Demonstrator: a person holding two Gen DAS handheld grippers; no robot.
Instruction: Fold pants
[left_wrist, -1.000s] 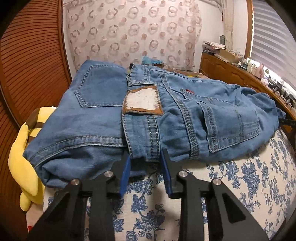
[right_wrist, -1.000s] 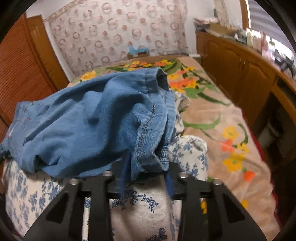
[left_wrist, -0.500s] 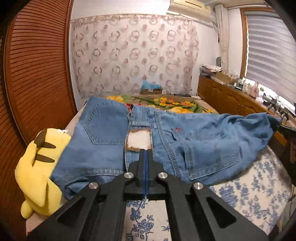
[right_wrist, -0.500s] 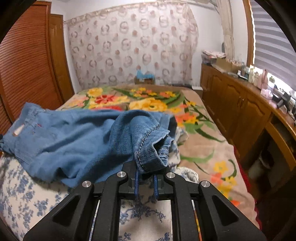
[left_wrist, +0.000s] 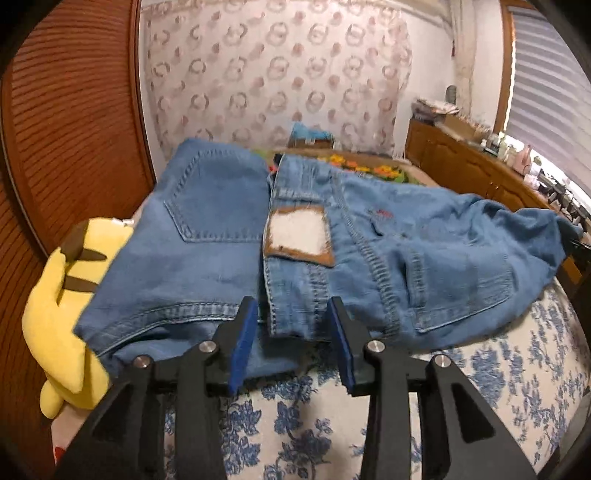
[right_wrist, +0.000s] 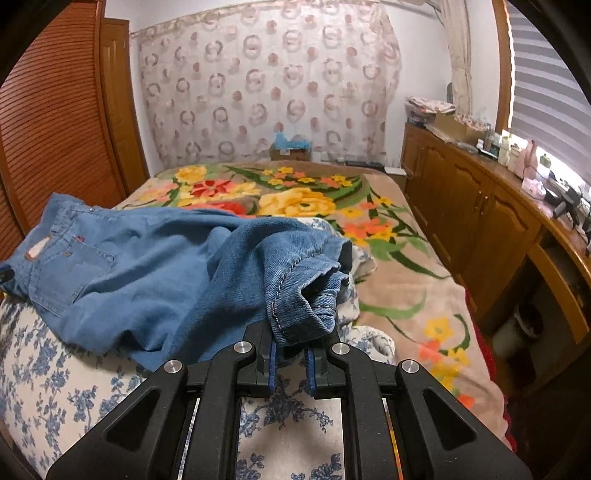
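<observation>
Blue denim pants (left_wrist: 388, 251) lie across a blue-flowered white cushion, back side up, with a white-and-brown waist patch (left_wrist: 299, 240). My left gripper (left_wrist: 291, 332) is open, its blue pads either side of the waistband edge, which rests on the cushion. In the right wrist view the pants (right_wrist: 147, 266) spread left, and my right gripper (right_wrist: 291, 363) is shut on the bunched leg hem (right_wrist: 306, 295), held just above the cushion.
A yellow plush toy (left_wrist: 62, 295) lies left of the pants. A flowered blanket (right_wrist: 388, 258) covers the bed beyond. A wooden cabinet (right_wrist: 480, 214) with clutter runs along the right. Wooden slatted doors (left_wrist: 74, 129) stand at the left. The cushion (right_wrist: 55, 369) fills the foreground.
My left gripper was shut on the waistband half a second ago and has opened, leaving the waistband on the cushion. My right gripper stays shut on the leg hem.
</observation>
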